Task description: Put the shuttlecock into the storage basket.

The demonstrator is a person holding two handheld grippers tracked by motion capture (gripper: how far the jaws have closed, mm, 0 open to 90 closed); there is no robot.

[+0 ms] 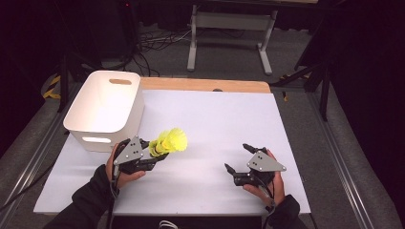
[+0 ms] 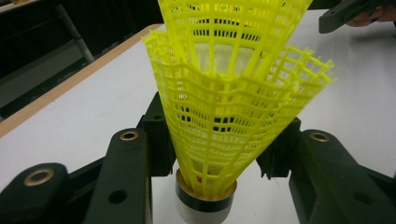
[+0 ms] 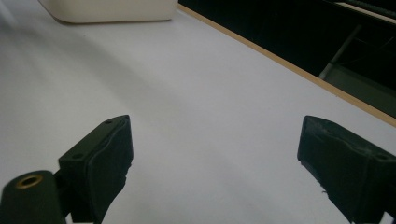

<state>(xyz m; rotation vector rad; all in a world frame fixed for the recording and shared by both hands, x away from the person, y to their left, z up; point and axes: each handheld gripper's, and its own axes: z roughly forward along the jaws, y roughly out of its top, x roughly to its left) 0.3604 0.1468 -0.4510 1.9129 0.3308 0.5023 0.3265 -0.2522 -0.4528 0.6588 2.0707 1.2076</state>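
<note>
Left tongs (image 1: 154,153) clamped around yellow shuttlecocks (image 1: 170,141), right tongs (image 1: 237,157) agape.

The place looked like a lab or recording studio rather than a home. At the centre of the high view stood a table (image 1: 210,86) with a wooden top, mostly covered by a plain white sheet (image 1: 215,129). Around it ran dark, curtain-like surroundings at the left and right edges of the frame. Grey carpet (image 1: 305,52) covered the floor, and loose black cables (image 1: 153,45) trailed across it at the upper left. At the top centre stood the grey metal legs of another desk (image 1: 229,28).
</note>
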